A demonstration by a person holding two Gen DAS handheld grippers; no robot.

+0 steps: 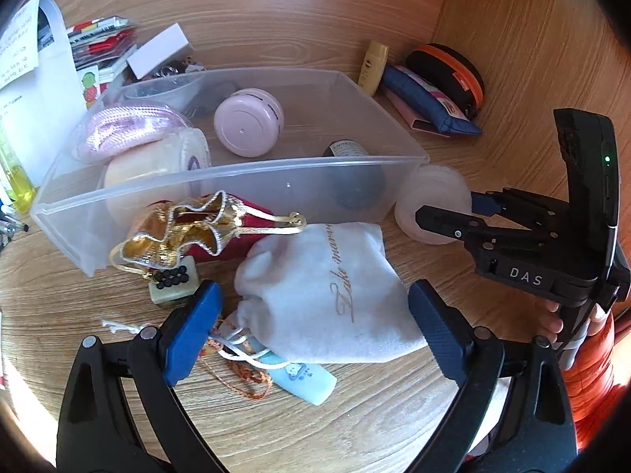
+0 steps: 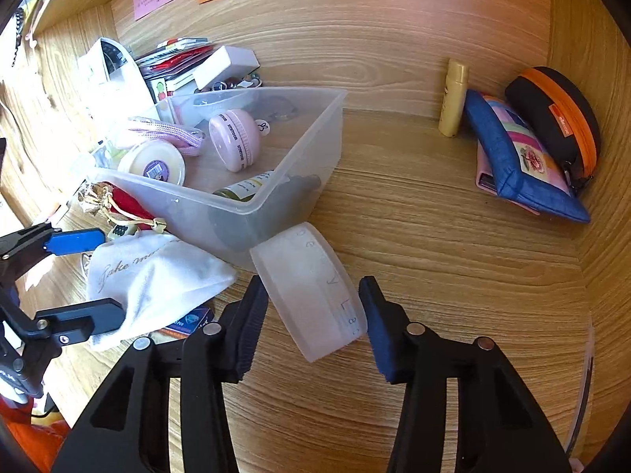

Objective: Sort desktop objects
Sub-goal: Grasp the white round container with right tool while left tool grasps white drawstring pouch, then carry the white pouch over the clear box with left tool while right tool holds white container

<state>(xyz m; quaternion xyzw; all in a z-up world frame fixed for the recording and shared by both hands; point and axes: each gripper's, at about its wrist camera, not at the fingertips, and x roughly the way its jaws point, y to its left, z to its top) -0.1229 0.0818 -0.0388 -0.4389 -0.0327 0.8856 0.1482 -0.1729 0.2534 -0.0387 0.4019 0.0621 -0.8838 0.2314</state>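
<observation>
Clearly both grippers are lined up on separate items beside the clear bin (image 1: 252, 175), which suggests each is meant to go over its wall. The right gripper (image 2: 315, 315) has its jaws narrowed around a frosted jar (image 2: 311, 291) that lies tilted on its side against the bin's near corner; both pads look to be at the jar's faces, though a firm squeeze can't be confirmed from this angle. Taking it across the flat ends makes sense, since the curved wall would roll out of the pads. The left gripper (image 1: 311, 327) stands wide open, one finger either side of a white pouch (image 1: 331, 295) lying on the desk (image 2: 434, 236) just in front of the bin; the pads flank the cloth without pressing it. A red-and-gold pouch (image 1: 205, 228) leans on the bin's front wall, near a small tile (image 1: 173, 280). Inside already are a pink round case (image 1: 248, 122), a cream tub (image 2: 154, 163) and a bottle (image 2: 246, 189).
</observation>
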